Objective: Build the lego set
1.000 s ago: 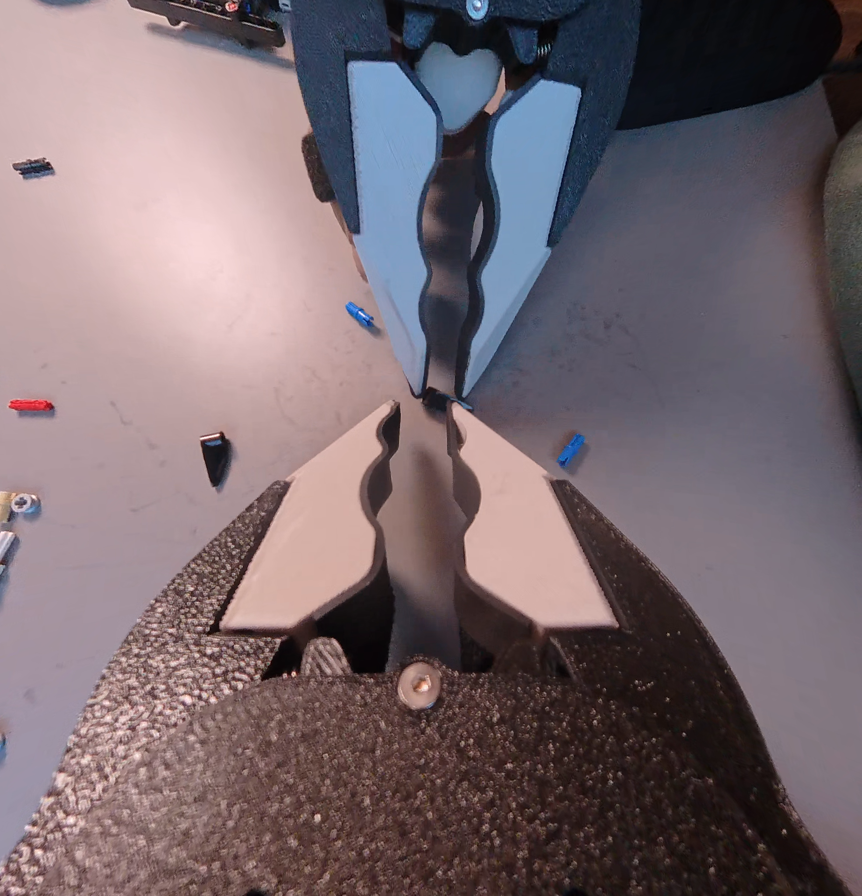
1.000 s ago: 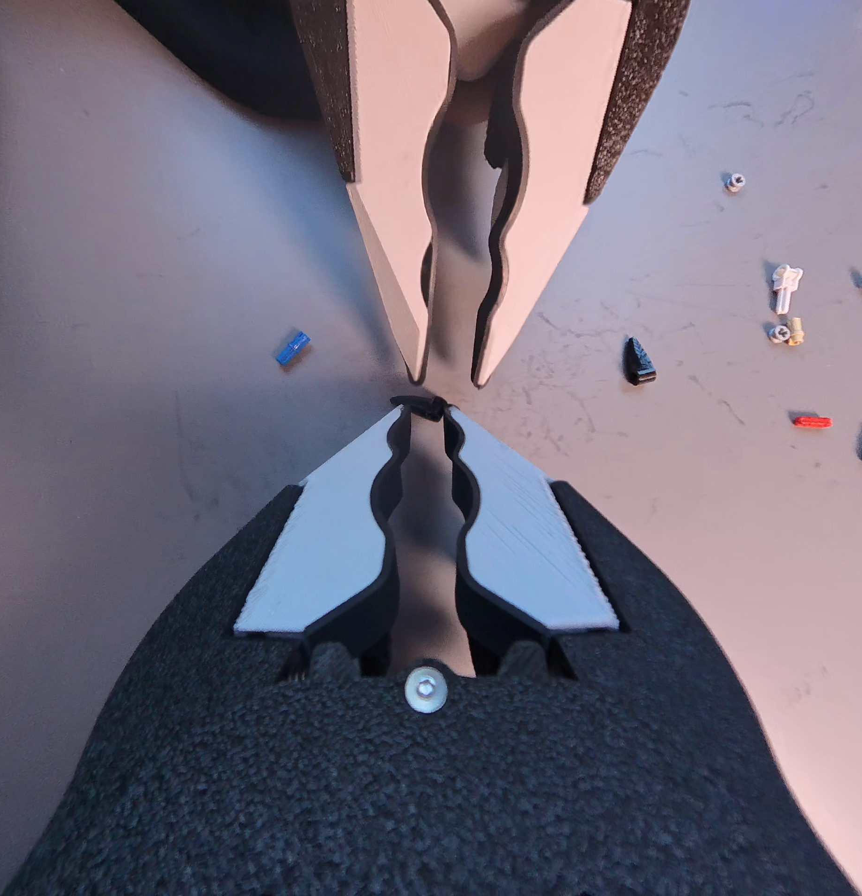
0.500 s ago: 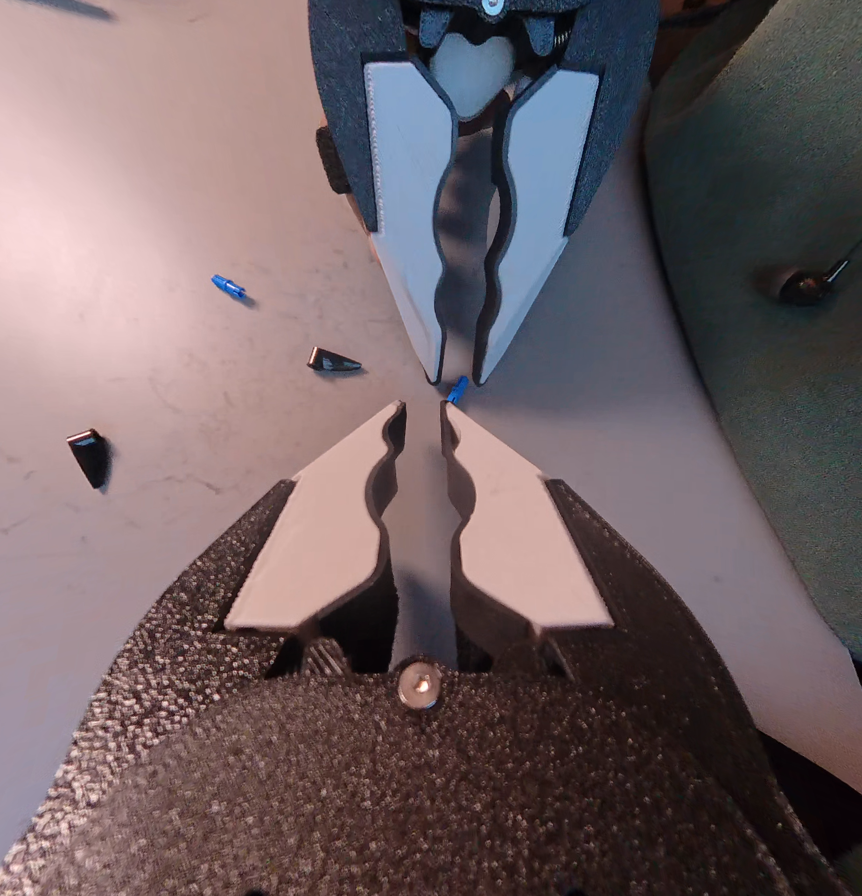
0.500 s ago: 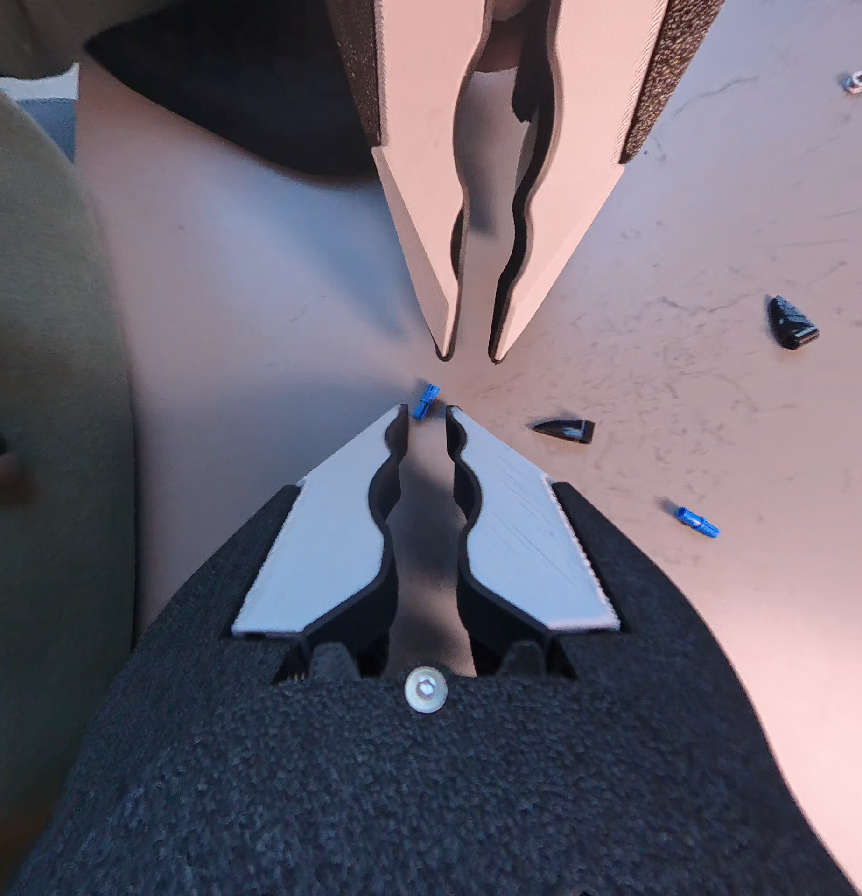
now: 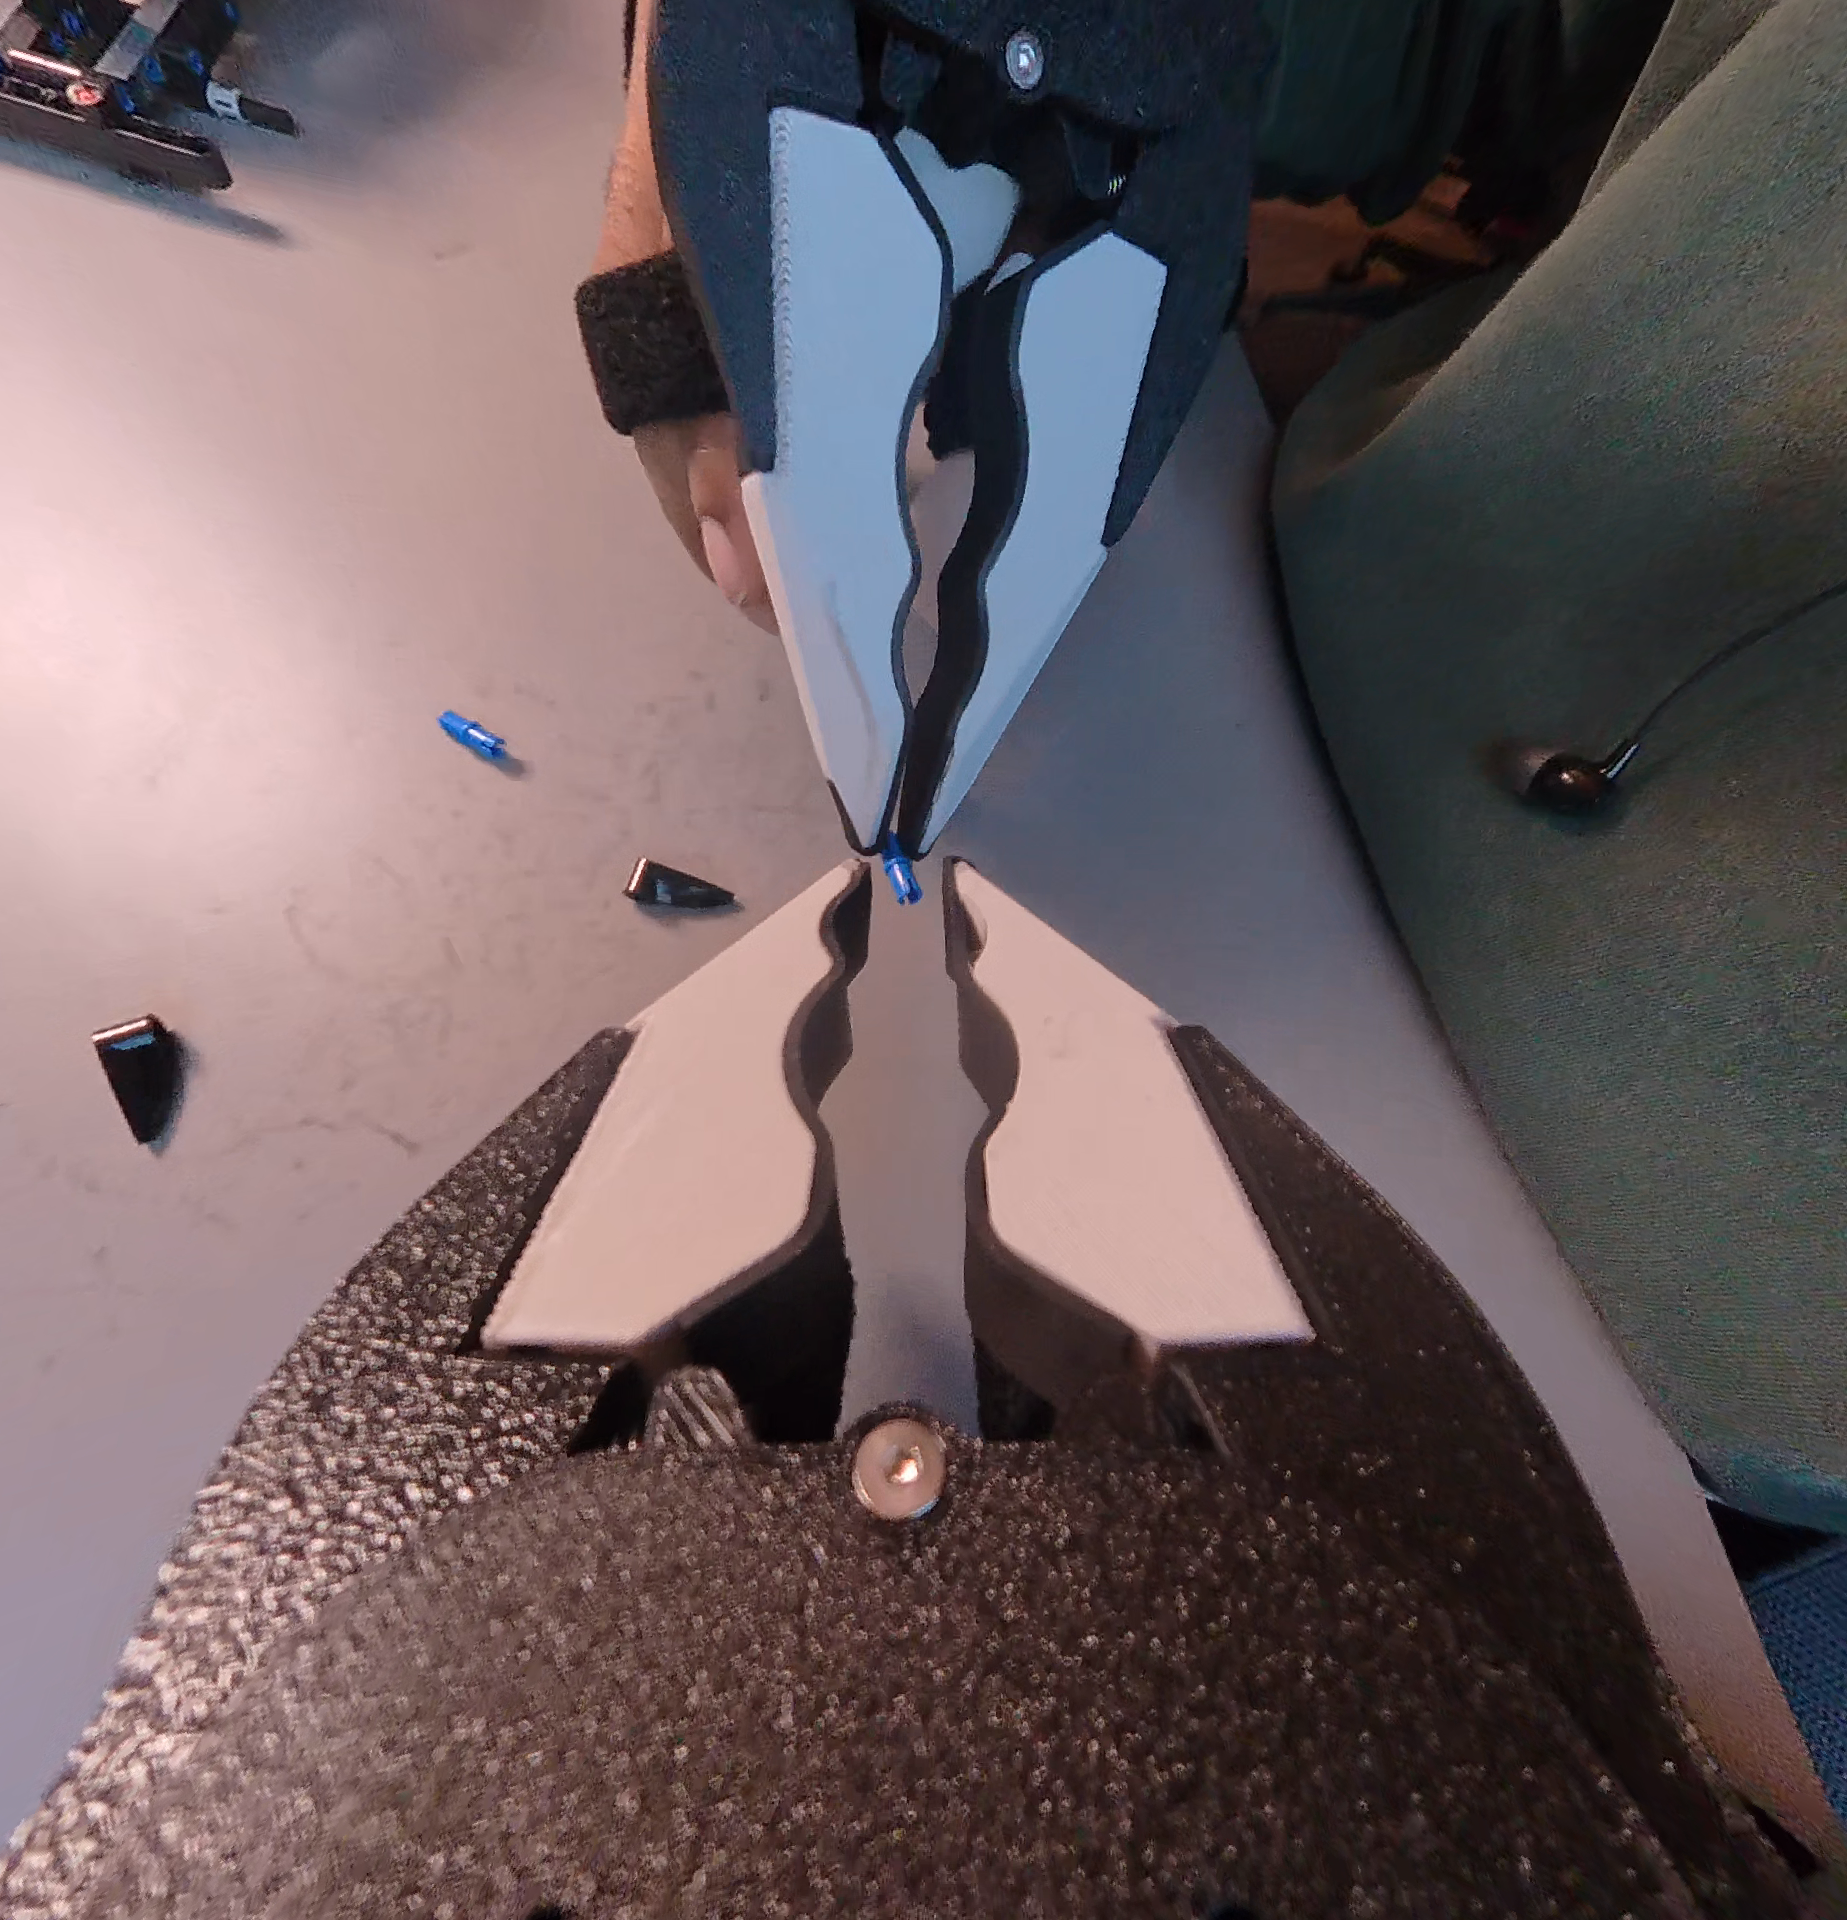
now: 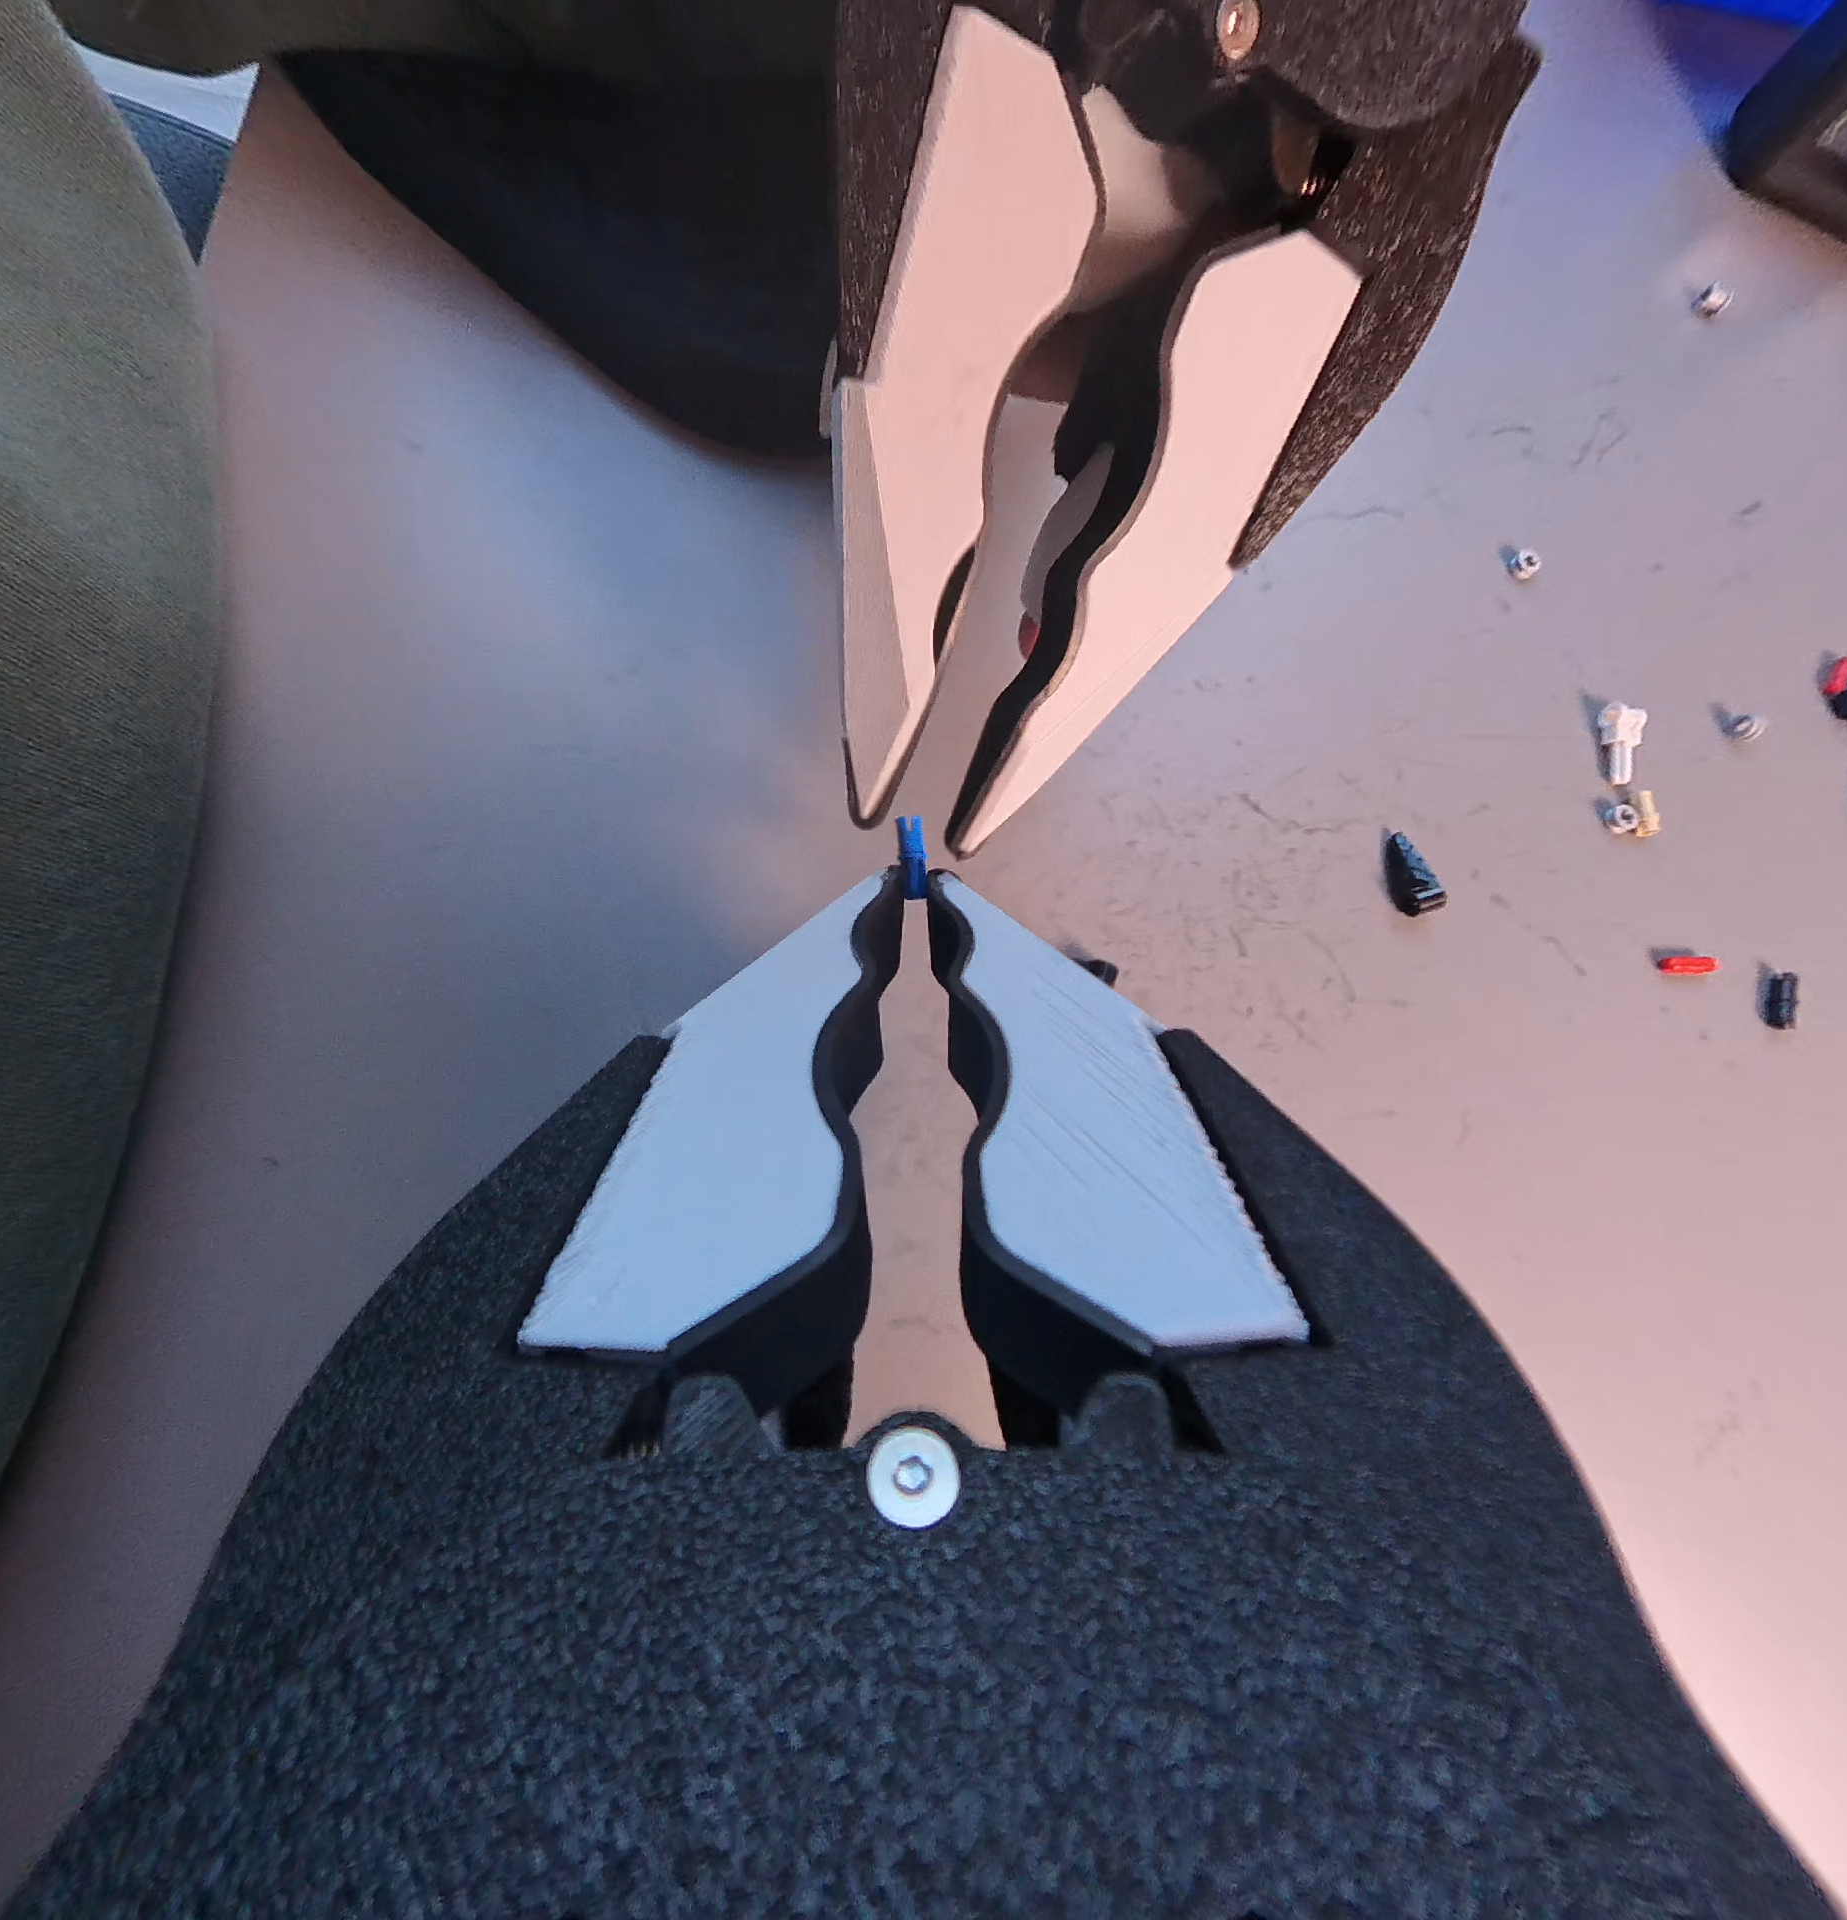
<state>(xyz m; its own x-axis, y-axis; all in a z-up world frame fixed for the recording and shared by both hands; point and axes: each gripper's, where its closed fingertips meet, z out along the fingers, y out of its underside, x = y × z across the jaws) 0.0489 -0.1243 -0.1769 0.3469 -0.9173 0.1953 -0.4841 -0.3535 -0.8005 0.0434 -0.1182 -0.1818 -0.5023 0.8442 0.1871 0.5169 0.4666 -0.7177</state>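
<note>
light: soft, warm pinkish sheen on matte grey tabletop (image 6: 1418, 1195) right side | shadows: dim, diffuse, upper centre | distortion: wide-angle bending at frame edges | blur: upper corners, lower foreground slightly soft

Just a plain grey table (image 5: 275, 468), kinda scuffed, with a green upholstered chair (image 5: 1625, 520) right up against its edge. Bit of blue floor (image 5: 1823, 1621) under the chair.

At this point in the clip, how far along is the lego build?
Done: a partly built black assembly sits at the table's far edge. In hand: the right gripper pinches a blue pin; the left gripper is open in front of it. Left: loose pieces remain, including black wedges and a red pin.
</note>
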